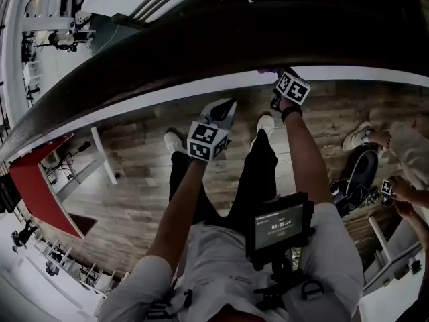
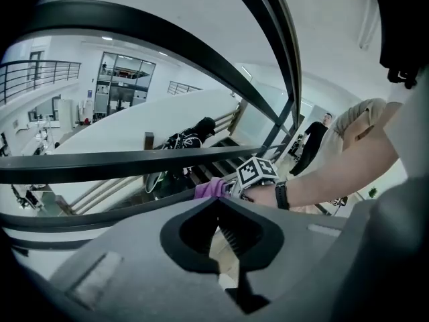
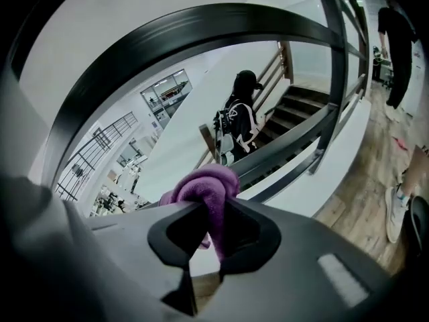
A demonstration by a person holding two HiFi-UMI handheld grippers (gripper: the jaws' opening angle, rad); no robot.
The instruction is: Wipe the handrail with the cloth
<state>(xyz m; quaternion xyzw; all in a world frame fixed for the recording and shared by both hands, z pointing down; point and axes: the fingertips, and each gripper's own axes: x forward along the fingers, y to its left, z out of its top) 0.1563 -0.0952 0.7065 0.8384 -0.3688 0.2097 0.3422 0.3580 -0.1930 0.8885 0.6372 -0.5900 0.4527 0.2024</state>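
Two grippers in play, one loaded. Biggest item is the handrail [image 1: 201,52], the wide dark curved band across the top of the head view. A white ledge [image 1: 167,94] runs along its near edge, with wooden floor [image 1: 127,200] below that. Beyond the rail a staircase [image 3: 295,113] drops away, and a person with a backpack [image 3: 238,123] is standing on it.

Your right gripper [image 1: 280,78] is up at the handrail's near edge, right of centre in the head view. Its jaws are clamped on the purple cloth [image 3: 204,183], which bunches up out of them. The left gripper view shows that same wad [image 2: 213,188] sitting on the rail just ahead of the right gripper's marker cube [image 2: 258,172].

Your left gripper [image 1: 223,107] is left of the right one, over the floor, short of the handrail and not touching it. Its jaws are together with nothing between them.
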